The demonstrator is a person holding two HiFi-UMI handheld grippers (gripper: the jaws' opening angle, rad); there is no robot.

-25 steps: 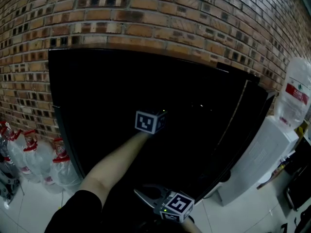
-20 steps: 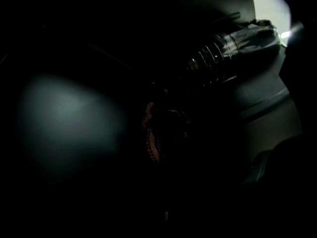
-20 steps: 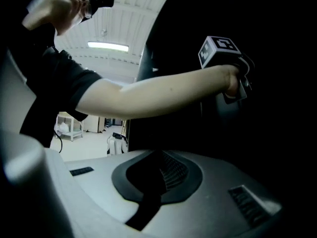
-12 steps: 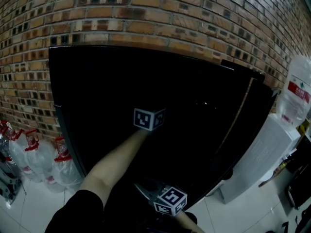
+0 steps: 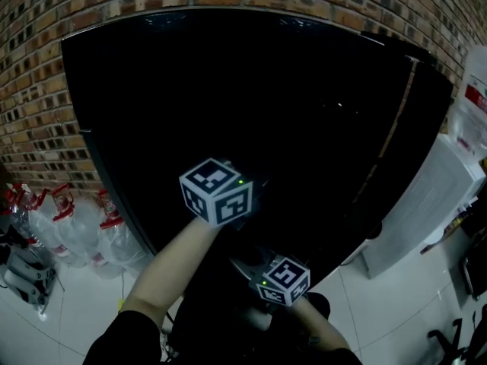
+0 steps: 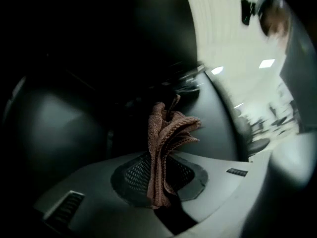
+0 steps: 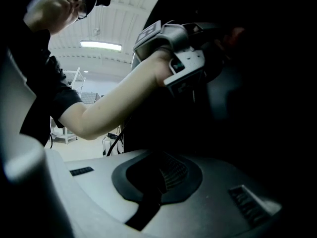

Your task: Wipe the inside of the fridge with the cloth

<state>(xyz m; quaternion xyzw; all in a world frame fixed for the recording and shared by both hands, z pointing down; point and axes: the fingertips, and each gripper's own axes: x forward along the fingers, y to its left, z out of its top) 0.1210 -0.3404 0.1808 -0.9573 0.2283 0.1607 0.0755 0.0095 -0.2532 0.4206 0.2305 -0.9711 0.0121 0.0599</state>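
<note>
the left claw (image 6: 159, 190) is pinching a brown cloth (image 6: 168, 133) tight between its jaws, the folds standing up from them against the dark of the black fridge (image 5: 228, 90). the right claw (image 7: 159, 177) is hanging lower, its jaws pressed together on nothing, facing the left arm (image 7: 114, 103). plastic bottles (image 5: 84, 226) are sitting on the floor beside the fridge.
</note>
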